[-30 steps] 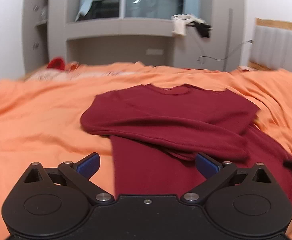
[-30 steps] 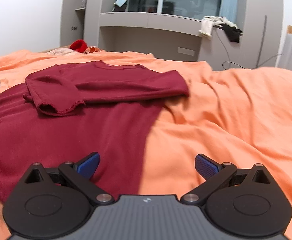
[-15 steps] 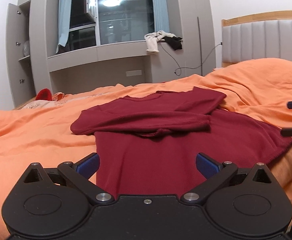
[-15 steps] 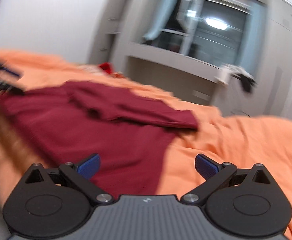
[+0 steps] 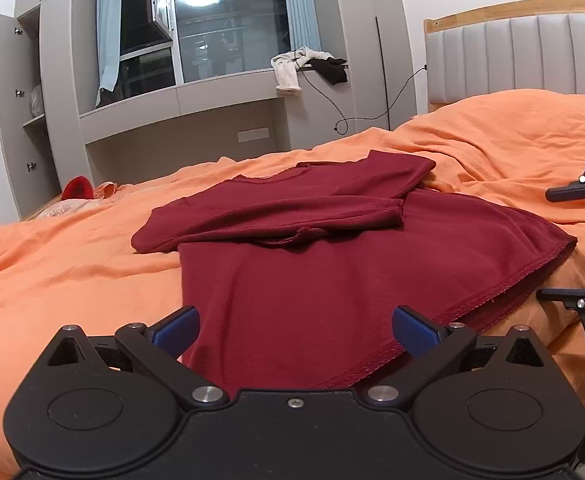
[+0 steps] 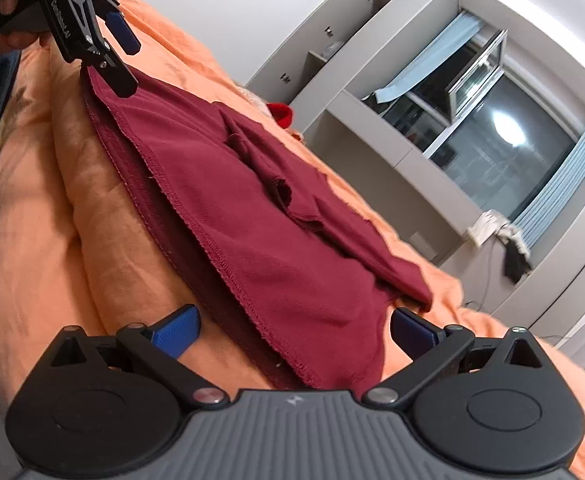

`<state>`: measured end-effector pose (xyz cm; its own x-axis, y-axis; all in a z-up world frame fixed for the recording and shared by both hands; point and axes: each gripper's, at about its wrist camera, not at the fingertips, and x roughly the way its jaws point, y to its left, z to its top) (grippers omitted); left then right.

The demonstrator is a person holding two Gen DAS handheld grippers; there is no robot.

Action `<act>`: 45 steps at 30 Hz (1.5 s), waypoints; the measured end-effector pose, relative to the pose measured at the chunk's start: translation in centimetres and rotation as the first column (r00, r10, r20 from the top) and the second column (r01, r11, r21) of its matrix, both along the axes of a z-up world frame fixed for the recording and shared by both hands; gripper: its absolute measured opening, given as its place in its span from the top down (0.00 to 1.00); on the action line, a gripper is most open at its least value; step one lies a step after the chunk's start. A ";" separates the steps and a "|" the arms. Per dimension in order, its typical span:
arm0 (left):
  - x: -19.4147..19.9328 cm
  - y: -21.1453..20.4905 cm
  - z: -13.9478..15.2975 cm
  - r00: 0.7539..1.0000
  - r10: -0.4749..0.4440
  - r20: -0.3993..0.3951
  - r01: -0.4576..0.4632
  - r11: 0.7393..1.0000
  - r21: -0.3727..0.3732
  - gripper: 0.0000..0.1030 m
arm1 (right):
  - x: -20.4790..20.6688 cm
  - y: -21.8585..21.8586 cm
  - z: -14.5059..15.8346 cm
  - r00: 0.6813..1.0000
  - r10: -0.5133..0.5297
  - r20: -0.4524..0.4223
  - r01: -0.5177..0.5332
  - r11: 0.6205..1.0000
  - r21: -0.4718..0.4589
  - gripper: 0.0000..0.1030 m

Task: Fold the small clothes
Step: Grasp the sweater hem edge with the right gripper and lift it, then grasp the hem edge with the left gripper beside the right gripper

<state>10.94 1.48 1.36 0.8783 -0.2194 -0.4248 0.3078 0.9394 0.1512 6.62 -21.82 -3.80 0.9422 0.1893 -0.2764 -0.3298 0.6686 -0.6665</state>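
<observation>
We've got the dark red long-sleeve knit top (image 5: 332,272) lying flat on the orange duvet (image 5: 64,264), sleeves folded across the chest. Its long axis runs from the hem near us to the neckline toward the window. Our left gripper (image 5: 294,330) and right gripper (image 6: 292,330) are both spread wide at the hem corners, pinching nothing.

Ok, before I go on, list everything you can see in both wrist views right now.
shirt: one, dark red, flat on the bed, sleeves folded across the chest.
bedcover: one, orange, under the shirt.
headboard: one, grey padded, wooden top rail, far right.
red item: one, far left edge of bed.
clothes on sill: white and black, by the window.
cable: one, black, on the wall.
left gripper: open, at the hem.
right gripper: open, at the hem corner.
</observation>
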 end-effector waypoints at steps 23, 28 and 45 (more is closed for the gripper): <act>-1.3 -2.4 -1.2 0.990 -0.140 0.018 0.138 0.986 0.097 0.01 | 1.1 4.2 -3.7 0.968 0.006 0.249 0.031 0.989 -0.142 0.05; -1.4 -3.0 -1.5 0.986 -0.167 0.019 0.164 0.980 0.116 0.01 | 1.7 4.6 -2.6 0.971 0.009 0.240 -0.001 0.999 -0.032 0.20; -1.5 -5.8 -3.8 0.986 -0.106 0.126 0.056 0.934 0.353 0.03 | 1.1 0.0 3.5 0.992 0.000 0.123 -0.033 0.963 0.269 0.92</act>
<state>9.43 -4.33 -2.41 0.9200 -0.1534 -0.3607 0.3324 0.7932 0.5103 7.69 -21.83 -0.28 0.9616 0.2567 -0.0973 -0.2704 0.8241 -0.4978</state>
